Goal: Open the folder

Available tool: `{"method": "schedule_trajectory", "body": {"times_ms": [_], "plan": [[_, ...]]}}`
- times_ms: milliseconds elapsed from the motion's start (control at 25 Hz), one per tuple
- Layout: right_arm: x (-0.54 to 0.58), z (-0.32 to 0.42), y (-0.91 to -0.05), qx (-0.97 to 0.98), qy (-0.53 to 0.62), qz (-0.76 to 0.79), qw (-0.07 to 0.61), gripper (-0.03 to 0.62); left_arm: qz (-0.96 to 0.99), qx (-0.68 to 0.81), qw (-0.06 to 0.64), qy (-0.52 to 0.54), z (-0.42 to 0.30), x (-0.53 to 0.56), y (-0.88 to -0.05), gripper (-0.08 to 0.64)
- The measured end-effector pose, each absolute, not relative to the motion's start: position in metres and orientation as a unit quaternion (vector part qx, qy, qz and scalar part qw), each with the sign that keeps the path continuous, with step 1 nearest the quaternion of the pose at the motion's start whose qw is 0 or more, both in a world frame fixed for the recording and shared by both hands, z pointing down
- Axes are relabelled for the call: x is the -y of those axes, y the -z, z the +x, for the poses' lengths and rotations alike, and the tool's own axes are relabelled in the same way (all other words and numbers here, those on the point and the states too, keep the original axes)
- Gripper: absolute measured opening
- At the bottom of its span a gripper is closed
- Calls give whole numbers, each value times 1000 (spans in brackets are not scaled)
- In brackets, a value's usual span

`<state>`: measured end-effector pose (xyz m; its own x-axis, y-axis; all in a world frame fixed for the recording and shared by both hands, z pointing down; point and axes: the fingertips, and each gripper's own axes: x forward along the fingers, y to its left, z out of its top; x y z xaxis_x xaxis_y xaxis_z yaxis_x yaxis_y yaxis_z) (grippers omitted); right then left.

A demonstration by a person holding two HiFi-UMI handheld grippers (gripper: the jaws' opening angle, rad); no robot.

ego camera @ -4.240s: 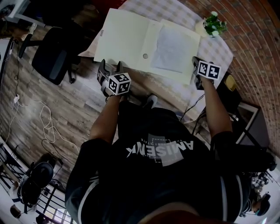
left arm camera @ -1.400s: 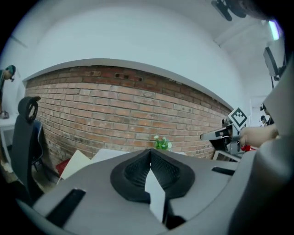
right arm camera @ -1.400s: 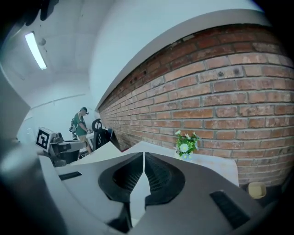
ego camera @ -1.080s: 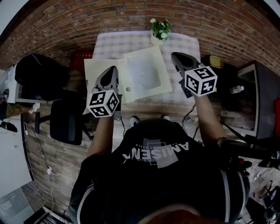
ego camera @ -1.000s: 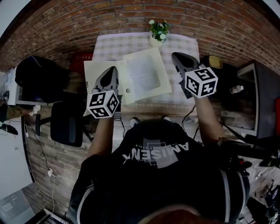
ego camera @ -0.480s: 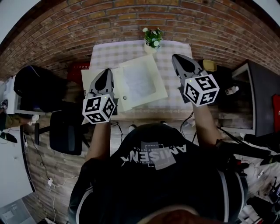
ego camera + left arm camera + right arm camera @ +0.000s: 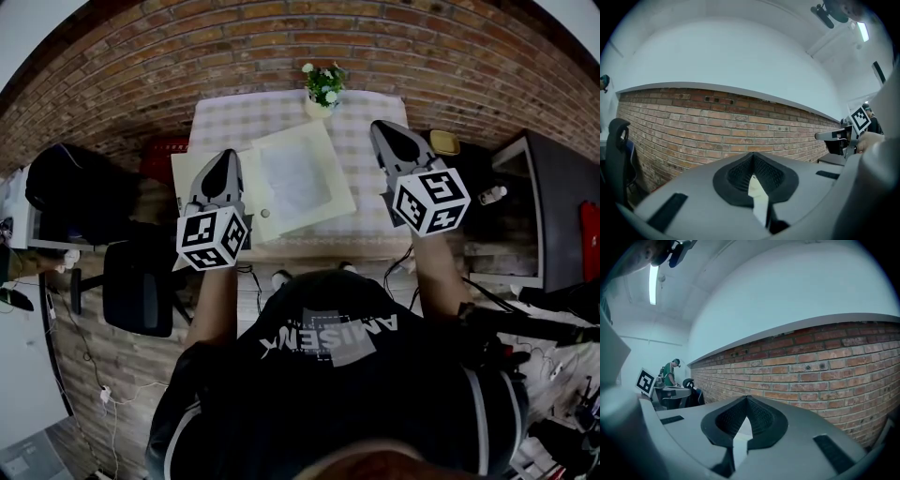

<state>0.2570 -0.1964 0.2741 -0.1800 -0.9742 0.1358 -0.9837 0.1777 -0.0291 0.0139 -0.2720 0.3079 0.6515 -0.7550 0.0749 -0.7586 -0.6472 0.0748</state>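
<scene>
The cream folder (image 7: 281, 183) lies open on the checked counter (image 7: 375, 202), a sheet of paper (image 7: 295, 173) inside, with the left gripper (image 7: 227, 155) over the folder's left flap and the right gripper (image 7: 382, 127) off the folder's right edge, both with fingers (image 7: 740, 176) pressed together, empty.

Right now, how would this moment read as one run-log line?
folder: open on table, sheet inside | left gripper: shut, empty, above table | right gripper: shut, empty, above table | step: opening done
</scene>
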Motion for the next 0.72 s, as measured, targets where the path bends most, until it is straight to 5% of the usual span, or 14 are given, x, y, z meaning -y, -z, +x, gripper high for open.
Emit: {"method": "schedule_trajectory", "body": {"times_ms": [720], "plan": [[202, 260, -270, 762, -50, 644, 40, 40, 903, 427, 47, -21, 11, 281, -305, 12]]}}
